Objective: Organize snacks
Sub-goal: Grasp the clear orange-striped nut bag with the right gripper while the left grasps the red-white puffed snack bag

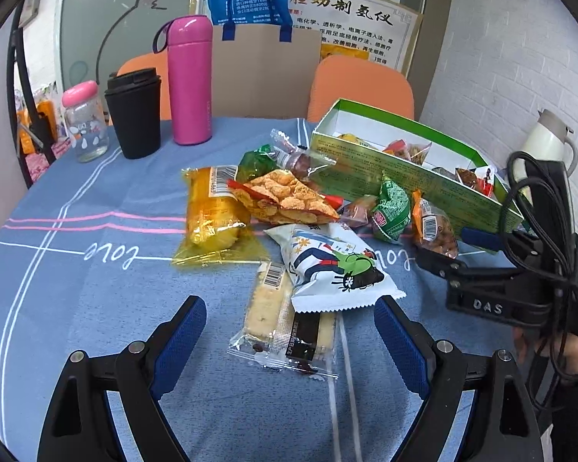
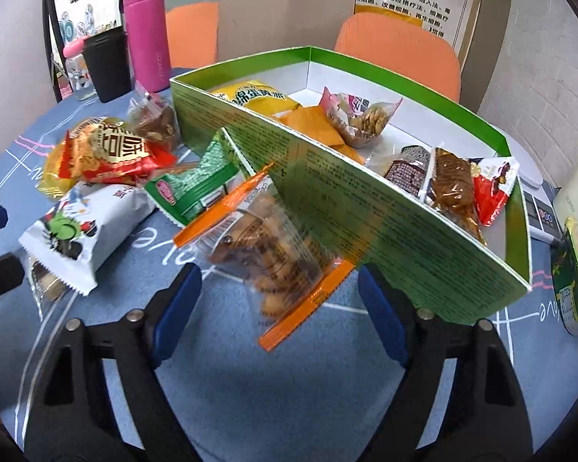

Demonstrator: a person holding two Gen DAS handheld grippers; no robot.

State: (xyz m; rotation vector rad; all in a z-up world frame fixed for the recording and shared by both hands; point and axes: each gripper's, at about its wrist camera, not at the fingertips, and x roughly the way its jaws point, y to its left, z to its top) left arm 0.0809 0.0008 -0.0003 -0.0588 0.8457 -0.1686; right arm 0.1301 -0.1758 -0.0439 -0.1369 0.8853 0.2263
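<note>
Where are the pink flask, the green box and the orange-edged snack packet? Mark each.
pink flask (image 1: 190,81), left wrist view, mid body.
green box (image 2: 366,208), right wrist view, near outer wall.
orange-edged snack packet (image 2: 273,254), right wrist view, clear middle.

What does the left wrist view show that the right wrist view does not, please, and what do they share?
Only the left wrist view shows the cracker packet in full between the open left gripper fingers, the white kettle, and the right gripper from outside. Only the right wrist view shows the box's inside plainly, with the yellow packet and red packet, plus the green lid beside it. Both show the green box, white cartoon packet, orange-edged nut packet, pink flask and black cup.
</note>
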